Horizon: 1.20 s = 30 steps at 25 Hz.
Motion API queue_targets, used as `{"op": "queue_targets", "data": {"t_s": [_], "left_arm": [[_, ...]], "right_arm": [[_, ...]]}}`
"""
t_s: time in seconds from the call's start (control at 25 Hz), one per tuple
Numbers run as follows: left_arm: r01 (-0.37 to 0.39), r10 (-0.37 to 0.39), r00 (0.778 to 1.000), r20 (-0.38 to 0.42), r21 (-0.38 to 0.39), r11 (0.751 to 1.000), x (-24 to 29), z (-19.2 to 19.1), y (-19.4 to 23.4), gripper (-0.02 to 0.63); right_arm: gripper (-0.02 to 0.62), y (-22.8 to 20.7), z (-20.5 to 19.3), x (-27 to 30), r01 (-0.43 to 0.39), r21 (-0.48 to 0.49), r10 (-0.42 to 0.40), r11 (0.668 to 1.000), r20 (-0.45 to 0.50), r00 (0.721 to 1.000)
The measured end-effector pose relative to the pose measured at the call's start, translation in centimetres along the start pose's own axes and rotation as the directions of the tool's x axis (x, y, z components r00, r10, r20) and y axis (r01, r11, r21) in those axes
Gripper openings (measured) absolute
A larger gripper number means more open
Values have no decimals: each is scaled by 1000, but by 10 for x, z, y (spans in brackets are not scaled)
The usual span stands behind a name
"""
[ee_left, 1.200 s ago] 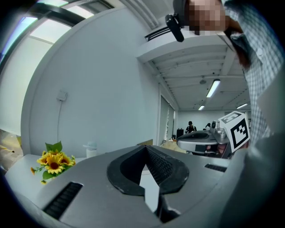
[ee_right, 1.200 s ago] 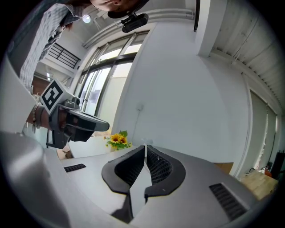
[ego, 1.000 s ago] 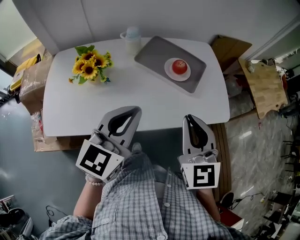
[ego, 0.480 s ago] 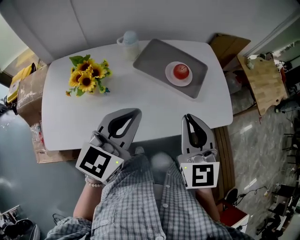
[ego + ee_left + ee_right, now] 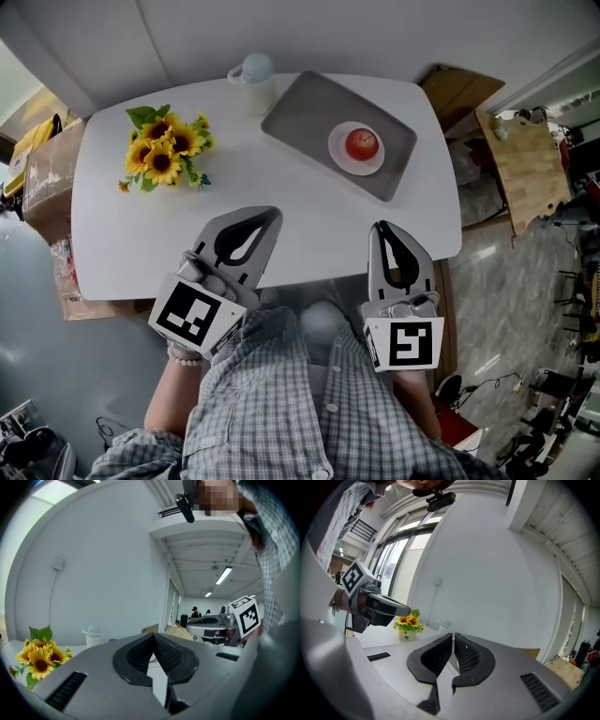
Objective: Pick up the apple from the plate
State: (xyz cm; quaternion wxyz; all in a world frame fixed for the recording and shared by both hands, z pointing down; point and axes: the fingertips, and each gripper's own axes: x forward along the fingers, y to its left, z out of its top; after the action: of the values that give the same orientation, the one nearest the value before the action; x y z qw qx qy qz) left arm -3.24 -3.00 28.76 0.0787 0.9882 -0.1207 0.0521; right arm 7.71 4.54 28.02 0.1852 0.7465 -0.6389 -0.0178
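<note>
A red apple (image 5: 362, 143) sits on a small white plate (image 5: 341, 155), which rests on a grey tray (image 5: 300, 112) at the far right of the white table (image 5: 281, 192). Both grippers hang over the table's near edge, well short of the tray. My left gripper (image 5: 267, 214) is shut with nothing in it, tips pointing toward the table's middle. My right gripper (image 5: 380, 228) is shut and empty too, roughly in line with the apple. In the left gripper view the jaws (image 5: 153, 634) meet; in the right gripper view the gripper (image 5: 453, 634) shows its jaws together.
A bunch of sunflowers (image 5: 161, 148) stands at the table's far left. A pale lidded cup (image 5: 253, 75) sits at the far edge beside the tray. Cardboard boxes (image 5: 37, 169) lie left of the table, a wooden board (image 5: 525, 159) to the right.
The head view has shifted slightly, so the table and tray sit a little lower and left in the picture. Both grippers stay shut at the near edge.
</note>
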Motion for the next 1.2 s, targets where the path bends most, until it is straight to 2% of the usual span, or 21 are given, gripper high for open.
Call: {"op": "queue_targets", "data": {"t_s": [0.24, 0.8, 1.0, 1.2], "left_arm": [[-14, 14, 1000, -20, -17, 1000, 27, 1, 5, 9], [-90, 83, 988, -128, -55, 994, 107, -18, 25, 9], [-105, 89, 985, -150, -105, 989, 139, -31, 31, 9], [-141, 114, 972, -204, -124, 982, 168, -48, 40, 10]], "right_arm": [[31, -21, -8, 26, -47, 15, 48, 999, -16, 999], [31, -86, -48, 84, -127, 36, 129, 991, -82, 988], [31, -106, -67, 106, -162, 44, 166, 986, -114, 979], [31, -122, -96, 129, -206, 142, 230, 968, -186, 955]]}}
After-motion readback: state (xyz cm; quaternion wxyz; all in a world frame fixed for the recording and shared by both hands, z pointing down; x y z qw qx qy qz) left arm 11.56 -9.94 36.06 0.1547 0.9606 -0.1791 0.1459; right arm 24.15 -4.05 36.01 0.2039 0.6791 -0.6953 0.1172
